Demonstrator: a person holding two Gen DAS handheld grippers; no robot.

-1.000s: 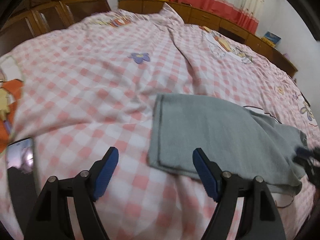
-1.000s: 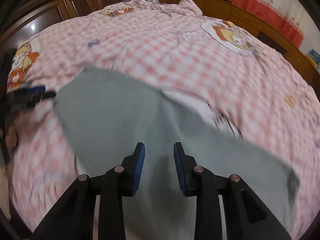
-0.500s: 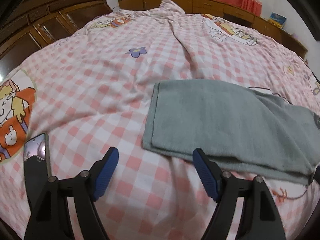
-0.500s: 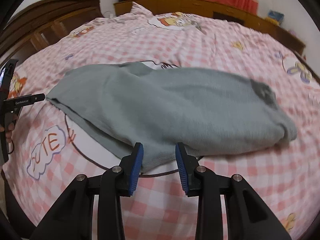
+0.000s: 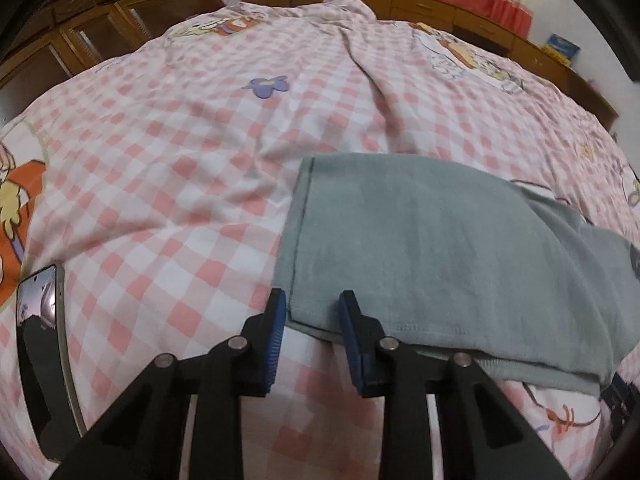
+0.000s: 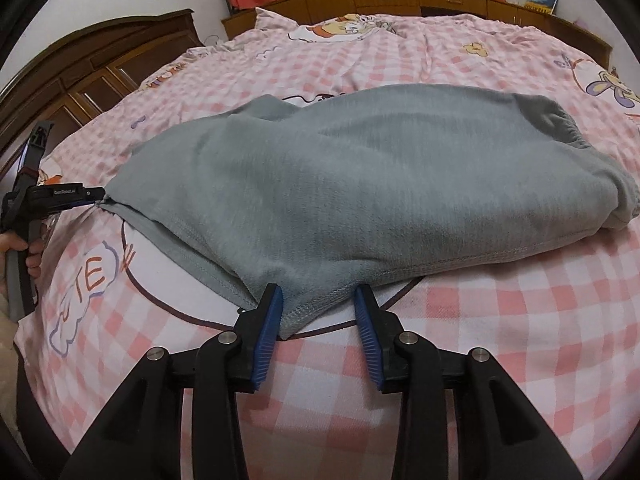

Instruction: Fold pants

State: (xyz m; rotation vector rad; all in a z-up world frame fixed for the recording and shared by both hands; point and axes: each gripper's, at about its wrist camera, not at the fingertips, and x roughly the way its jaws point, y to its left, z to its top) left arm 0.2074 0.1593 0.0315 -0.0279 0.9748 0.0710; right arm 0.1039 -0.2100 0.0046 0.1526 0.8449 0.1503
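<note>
Grey pants [image 5: 432, 248] lie folded lengthwise on the pink checked bedspread [image 5: 168, 168]. In the left wrist view my left gripper [image 5: 312, 312] has its blue pads around the near hem corner, jaws narrowed with a gap showing. In the right wrist view the pants [image 6: 360, 176] stretch across, waistband at the right. My right gripper [image 6: 318, 308] is open, its pads on either side of the near crotch edge. The left gripper [image 6: 88, 196] shows at far left, touching the hem corner.
A phone [image 5: 40, 304] lies on the bed at the left of the left gripper. A dark wooden headboard [image 6: 100, 64] and low cabinets [image 5: 440, 4] with red curtains ring the bed.
My left gripper has moved right onto the hem corner and narrowed its jaws. My right gripper has widened and sits at the pants' near edge.
</note>
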